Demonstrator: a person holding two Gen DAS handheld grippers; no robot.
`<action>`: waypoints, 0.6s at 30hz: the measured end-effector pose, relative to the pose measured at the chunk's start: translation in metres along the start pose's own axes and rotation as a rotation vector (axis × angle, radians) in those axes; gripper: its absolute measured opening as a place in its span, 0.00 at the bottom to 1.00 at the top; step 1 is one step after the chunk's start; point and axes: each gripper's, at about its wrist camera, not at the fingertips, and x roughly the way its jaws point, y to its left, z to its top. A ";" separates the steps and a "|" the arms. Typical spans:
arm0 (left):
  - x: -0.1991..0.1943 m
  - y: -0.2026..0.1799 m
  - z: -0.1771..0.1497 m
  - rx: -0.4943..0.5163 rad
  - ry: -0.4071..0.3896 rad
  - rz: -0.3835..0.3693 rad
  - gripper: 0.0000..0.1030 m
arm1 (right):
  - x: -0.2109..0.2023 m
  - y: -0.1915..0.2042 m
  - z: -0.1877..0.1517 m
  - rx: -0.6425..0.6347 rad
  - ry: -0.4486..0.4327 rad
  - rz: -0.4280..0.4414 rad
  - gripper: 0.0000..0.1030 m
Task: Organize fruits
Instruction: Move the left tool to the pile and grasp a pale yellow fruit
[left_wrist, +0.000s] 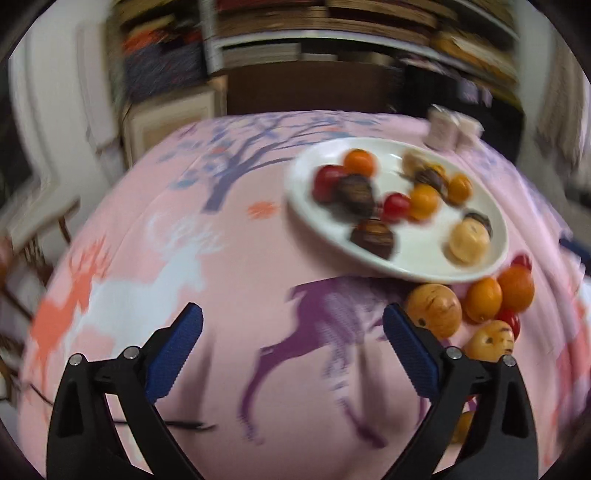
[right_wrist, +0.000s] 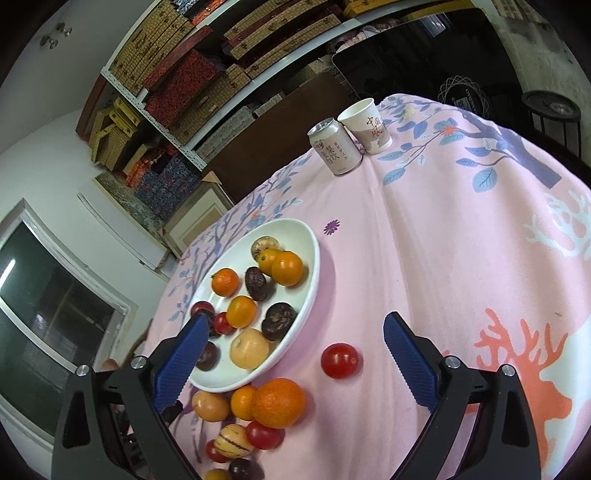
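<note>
White plate (right_wrist: 310, 258) of fruit sits at ten o'clock of my right gripper (right_wrist: 295, 332); both it and my left gripper (left_wrist: 293, 325) gape wide, empty.

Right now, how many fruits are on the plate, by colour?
Orange fruits: 4
Dark fruits: 4, one half hidden behind a finger of the hand-held gripper
Red fruits: 2
Pale fruits: 2
Total on the plate: 12
</note>
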 end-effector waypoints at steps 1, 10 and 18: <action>-0.004 0.012 -0.001 -0.051 -0.008 -0.025 0.93 | -0.001 0.000 0.000 0.004 0.001 0.009 0.94; -0.009 -0.037 -0.016 0.163 -0.031 -0.059 0.93 | -0.004 0.002 0.000 0.014 0.001 0.024 0.94; -0.001 -0.037 -0.016 0.157 -0.007 -0.075 0.93 | -0.004 0.001 0.000 0.016 0.005 0.020 0.94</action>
